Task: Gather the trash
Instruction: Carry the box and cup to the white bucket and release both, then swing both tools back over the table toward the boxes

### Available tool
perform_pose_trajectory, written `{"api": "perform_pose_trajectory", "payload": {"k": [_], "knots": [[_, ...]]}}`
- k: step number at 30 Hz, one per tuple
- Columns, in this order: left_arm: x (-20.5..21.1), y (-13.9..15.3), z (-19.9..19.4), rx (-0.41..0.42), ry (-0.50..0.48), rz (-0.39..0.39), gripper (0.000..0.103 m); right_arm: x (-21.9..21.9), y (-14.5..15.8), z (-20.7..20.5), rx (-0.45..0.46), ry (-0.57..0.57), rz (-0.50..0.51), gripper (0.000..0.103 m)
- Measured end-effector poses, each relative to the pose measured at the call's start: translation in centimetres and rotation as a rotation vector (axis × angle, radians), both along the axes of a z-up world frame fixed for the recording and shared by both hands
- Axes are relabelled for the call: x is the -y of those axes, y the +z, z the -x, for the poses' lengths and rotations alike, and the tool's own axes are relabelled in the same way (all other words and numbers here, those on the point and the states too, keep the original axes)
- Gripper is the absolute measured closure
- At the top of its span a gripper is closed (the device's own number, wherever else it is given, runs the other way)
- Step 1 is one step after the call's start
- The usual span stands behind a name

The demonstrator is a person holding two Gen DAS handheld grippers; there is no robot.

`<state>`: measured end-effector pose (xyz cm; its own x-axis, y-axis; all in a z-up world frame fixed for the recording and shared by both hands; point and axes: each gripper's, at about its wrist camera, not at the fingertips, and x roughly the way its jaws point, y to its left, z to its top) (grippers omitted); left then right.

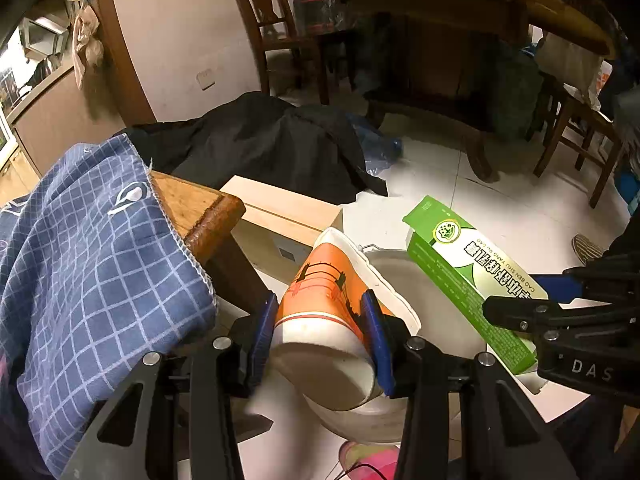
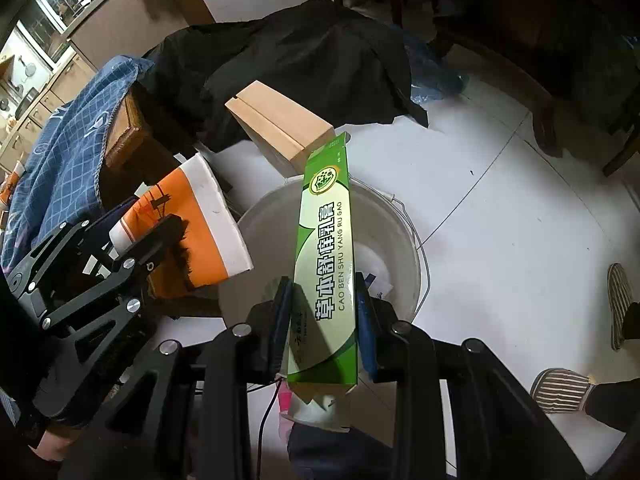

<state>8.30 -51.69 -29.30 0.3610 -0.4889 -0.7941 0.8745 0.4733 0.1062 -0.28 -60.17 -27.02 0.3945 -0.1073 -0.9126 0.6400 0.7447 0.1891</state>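
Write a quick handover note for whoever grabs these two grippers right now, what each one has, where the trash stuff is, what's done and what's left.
Left gripper: shut on the orange and white paper cup, held tilted over the near rim of the white bucket.
Right gripper: shut on the long green box, held above the bucket's opening.
The bucket stands on the white tiled floor, beside a tan cardboard box.
Done: both pieces picked up and brought to the bucket.
Left: open each gripper so the cup and green box drop in. I can't tell what already lies inside the bucket, or whether more trash remains.
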Motion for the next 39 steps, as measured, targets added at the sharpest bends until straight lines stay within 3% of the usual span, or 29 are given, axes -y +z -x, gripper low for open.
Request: {"api": "perform_pose_trajectory", "payload": {"k": [6,10,22,32,35,39], "knots": [[0.6,-0.1,0.2,-0.012,-0.016,-0.020,0.058,-0.1,0.1,0.1,-0.005,-0.006,0.007,0.072],[0.9,-0.6,0.2,-0.019,-0.024,-0.035,0.057,0.1,0.4,0.6,0.008,-0.019,0.015,0.051],[0.9,-1.0,0.1,-0.054,-0.031,-0.033,0.055,0.6,0.8,1.4,0.031,-0.042,0.020,0.051],[0.3,0.5,0.4,-0.047,-0.032,-0.013,0.054,0.5,2.4,1.7,0.058,-0.046,0.056,0.051],[-0.4,1.9,0.6,-0.032,-0.024,0.011,0.054,-0.1,4.3,1.8,0.120,-0.045,0.096,0.051],[-3.8,7.0,-0.1,0.030,0.020,0.113,0.054,-2.4,9.9,1.5,0.286,-0.004,0.233,0.051]]}}
